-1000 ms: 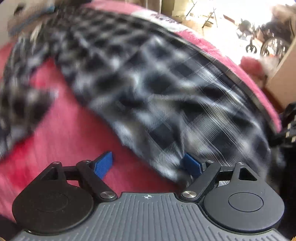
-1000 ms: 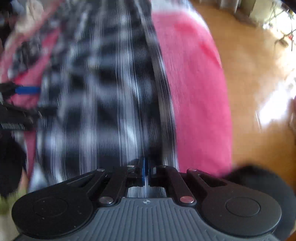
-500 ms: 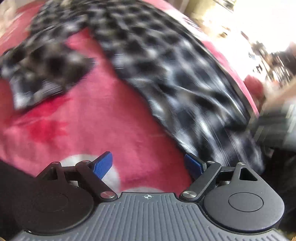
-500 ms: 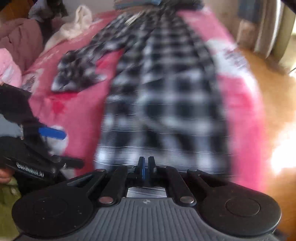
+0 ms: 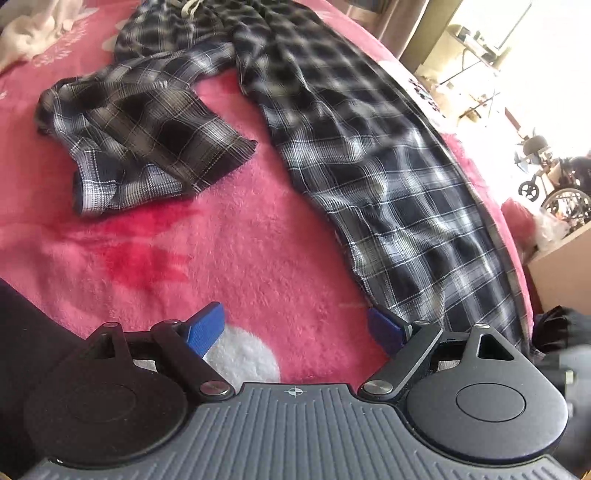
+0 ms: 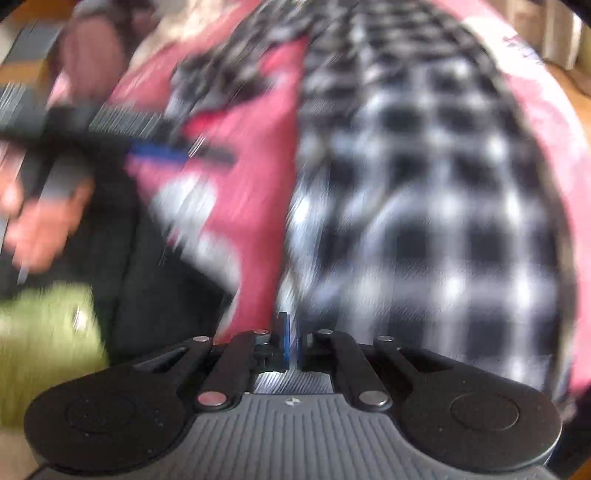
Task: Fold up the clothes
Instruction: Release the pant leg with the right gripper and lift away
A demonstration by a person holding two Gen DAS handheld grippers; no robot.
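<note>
Trousers (image 5: 369, 177), plaid in black, grey and white, lie on a pink bed (image 5: 229, 258). Nearest, the left gripper (image 5: 295, 326) hangs over bare blanket, its blue-padded jaws wide apart on nothing. The right gripper (image 6: 291, 343) has its jaws pressed together on the hem at the trousers' near end, as far as the blurred right view shows. From there one leg runs long and fairly flat toward 12 o'clock. The other leg (image 5: 140, 140) lies crumpled and doubled back at 10 o'clock. Farthest off sits the waistband with a pale drawstring (image 5: 190, 7). I judge no neat fold is made; the bunched leg wants straightening. The cloth looks thin and limp, the blanket thick and fuzzy.
</note>
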